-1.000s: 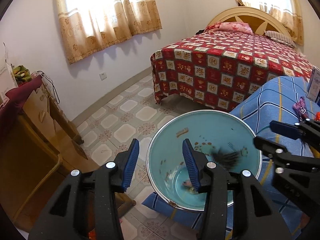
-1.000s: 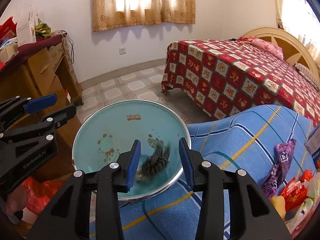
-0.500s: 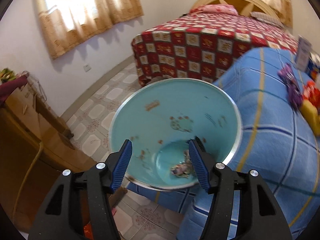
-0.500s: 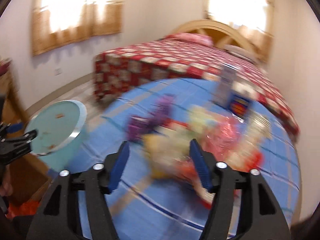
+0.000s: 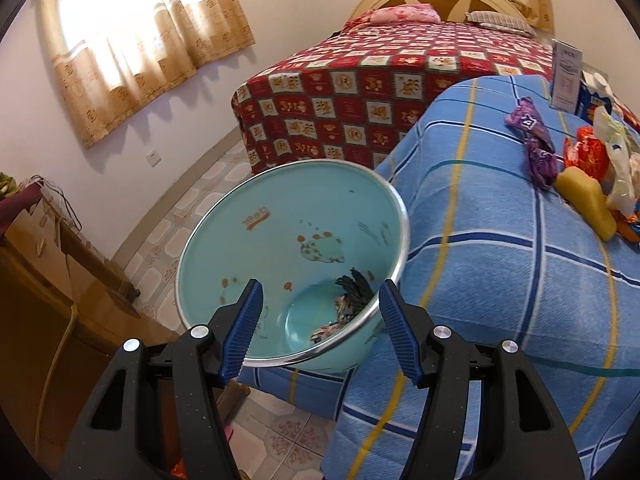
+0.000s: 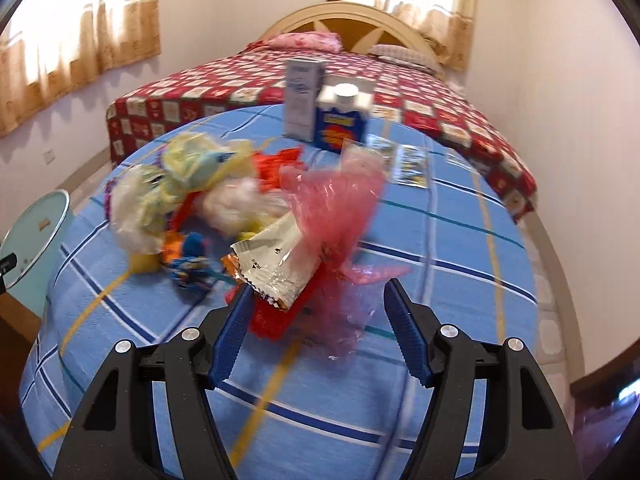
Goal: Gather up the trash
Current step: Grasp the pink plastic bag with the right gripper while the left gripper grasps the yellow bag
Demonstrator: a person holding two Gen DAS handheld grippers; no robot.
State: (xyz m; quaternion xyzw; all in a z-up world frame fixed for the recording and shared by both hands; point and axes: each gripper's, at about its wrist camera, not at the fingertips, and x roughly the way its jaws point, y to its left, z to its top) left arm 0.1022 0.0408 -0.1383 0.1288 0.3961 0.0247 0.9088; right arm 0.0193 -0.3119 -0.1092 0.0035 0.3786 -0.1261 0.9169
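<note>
A light blue bin [image 5: 280, 240] stands beside the blue checked bed [image 5: 500, 260], with a dark wrapper [image 5: 352, 288] and scraps at its bottom. My left gripper [image 5: 320, 332] is open and empty just above the bin's near rim. My right gripper [image 6: 320, 332] is open and empty over the bed, just before a pile of trash: a pink plastic bag [image 6: 336, 208], a silver foil wrapper [image 6: 276, 264], a red wrapper [image 6: 272, 320], pale yellow bags [image 6: 192, 168]. The bin [image 6: 36, 236] shows at the left edge of the right wrist view.
A white carton [image 6: 302, 98] and a blue box [image 6: 342, 120] stand at the far side of the blue bed. Purple wrappers [image 5: 536, 136] and a yellow item [image 5: 588, 204] lie there too. A red quilted bed [image 5: 380, 80] is behind. A wooden cabinet [image 5: 48, 300] stands left.
My right gripper has swung from over the bin to the trash pile on the blue bed. The dark wrapper now lies in the bin. My left gripper shifted slightly nearer the bin.
</note>
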